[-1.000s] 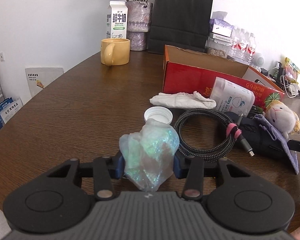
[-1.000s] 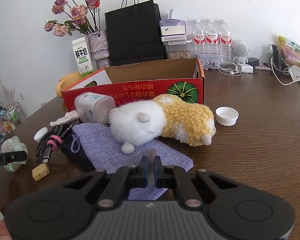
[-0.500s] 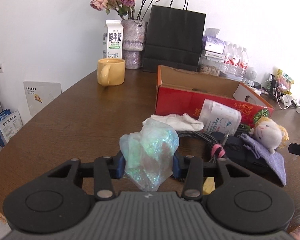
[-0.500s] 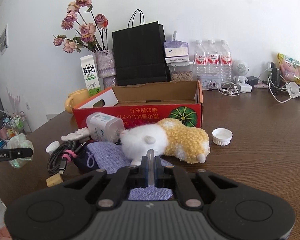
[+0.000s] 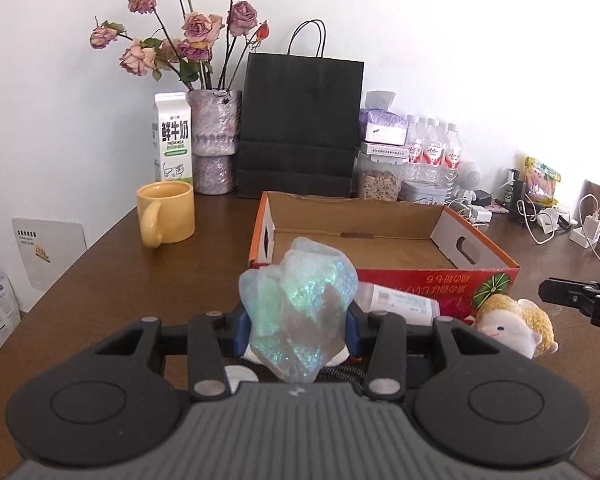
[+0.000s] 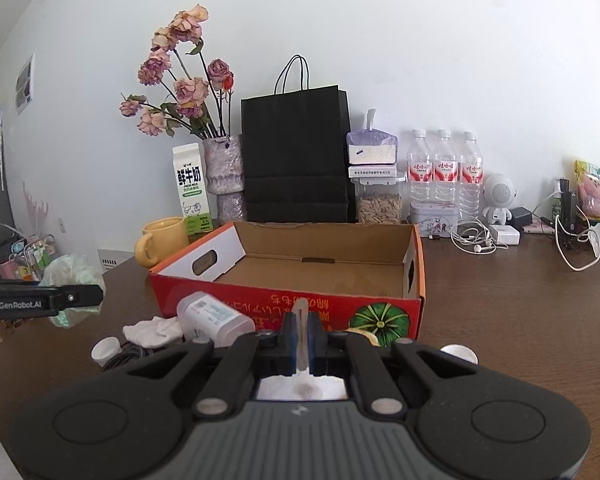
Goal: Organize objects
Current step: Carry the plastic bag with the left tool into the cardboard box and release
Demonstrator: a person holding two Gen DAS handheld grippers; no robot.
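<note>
My left gripper is shut on a crumpled iridescent plastic wrap and holds it above the table, in front of the open red cardboard box. The wrap also shows at the left of the right wrist view. My right gripper is shut, with a thin pale sliver between its pads; it hangs above the white and yellow plush toy. The box holds nothing that I can see.
A white jar, a white cloth, a coiled cable and bottle caps lie before the box. A yellow mug, milk carton, flower vase, black bag, water bottles and chargers stand behind.
Both grippers have risen and tilted up, so the box interior now shows. The left gripper has carried the wrap up toward the box. The right gripper has stayed shut.
</note>
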